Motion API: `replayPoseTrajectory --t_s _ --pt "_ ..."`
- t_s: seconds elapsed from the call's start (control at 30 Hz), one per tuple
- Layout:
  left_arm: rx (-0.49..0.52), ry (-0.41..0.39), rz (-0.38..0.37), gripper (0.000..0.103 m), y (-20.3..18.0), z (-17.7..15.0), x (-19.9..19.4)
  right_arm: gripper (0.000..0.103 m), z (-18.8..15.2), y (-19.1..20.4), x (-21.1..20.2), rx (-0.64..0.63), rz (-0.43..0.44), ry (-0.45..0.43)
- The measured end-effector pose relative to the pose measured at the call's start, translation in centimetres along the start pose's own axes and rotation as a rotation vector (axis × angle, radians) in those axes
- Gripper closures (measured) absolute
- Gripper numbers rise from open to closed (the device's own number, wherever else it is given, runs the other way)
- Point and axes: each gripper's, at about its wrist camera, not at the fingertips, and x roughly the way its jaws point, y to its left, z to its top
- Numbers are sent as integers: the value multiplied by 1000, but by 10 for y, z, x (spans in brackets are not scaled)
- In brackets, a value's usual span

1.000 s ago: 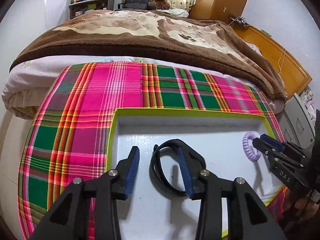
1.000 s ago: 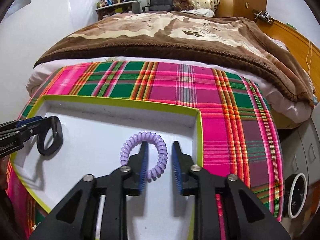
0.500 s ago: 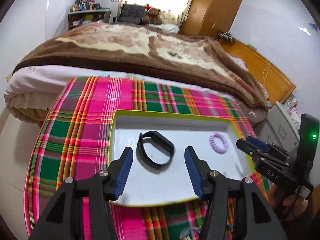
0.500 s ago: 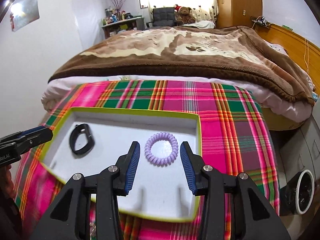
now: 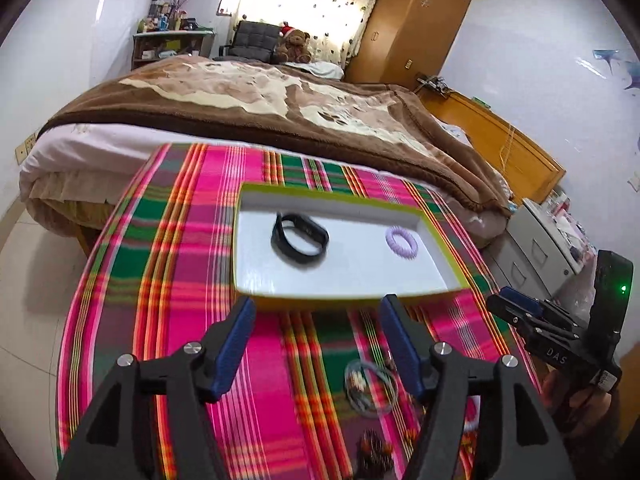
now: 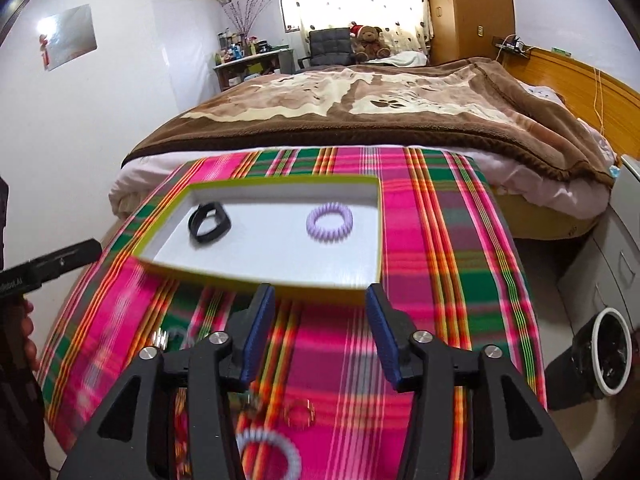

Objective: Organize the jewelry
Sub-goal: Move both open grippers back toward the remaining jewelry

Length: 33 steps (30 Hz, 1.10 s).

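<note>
A white tray with a yellow-green rim [image 5: 348,303] [image 6: 256,281] lies on a pink and green plaid cloth. In it lie a black band [image 5: 300,238] [image 6: 209,222] on the left and a lilac spiral ring [image 5: 401,241] [image 6: 329,223] on the right. My left gripper [image 5: 318,308] is open and empty, above the cloth in front of the tray. My right gripper [image 6: 320,298] is open and empty, also in front of the tray. On the cloth near me lie a thin bangle [image 5: 370,386], a small ring [image 6: 299,411] and a pale spiral ring [image 6: 270,456].
The plaid cloth [image 5: 168,280] [image 6: 452,248] covers a table that ends at a bed with a brown blanket [image 5: 256,108]. A grey cabinet [image 5: 540,240] and a bin [image 6: 604,356] stand to the right. The right gripper shows in the left wrist view [image 5: 508,300].
Both grippers let go of their pieces in the tray, opened, and drew back and up. The band and the lilac ring now lie free in the tray.
</note>
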Motion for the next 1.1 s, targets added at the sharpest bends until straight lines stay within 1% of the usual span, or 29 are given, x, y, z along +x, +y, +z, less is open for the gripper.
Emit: replayPoseTrajectory --t_s 0.07,0.2,0.27,0.4,0.47,0.57,0.7,0.8,0.9,0.97,1.0,1.1 --pt "0 16 -15 32 1 -9 -3 53 -10 1 -4 -6 1 14" --pt "-14 36 -3 32 5 -24 -9 53 -35 2 -7 -20 7 67" --pt "-24 36 -1 32 7 -31 -12 53 -44 0 -7 -21 10 84" --pt "-24 67 16 32 7 -47 -14 53 -62 1 -8 -35 5 124" --pt "-31 77 18 32 6 -53 -15 53 -68 1 -9 -35 5 138" --pt "-37 86 -7 33 5 -63 -15 53 -77 0 -10 -22 21 151" --pt "-40 93 -27 33 2 -71 -16 53 -85 3 -4 -34 10 187" --pt "-24 93 -34 33 -3 -75 -17 53 -87 7 -3 -44 24 184" --pt "-8 100 -22 33 -7 -79 -18 54 -89 11 -4 -63 15 183" --pt "-8 101 -17 33 -7 -81 -18 76 -90 14 -4 -83 -6 177" --pt "-12 102 -14 33 -6 -82 -18 80 -91 15 -5 -93 -22 174" --pt "-11 106 -4 33 -7 -83 -18 91 -91 14 -6 -99 -16 174"
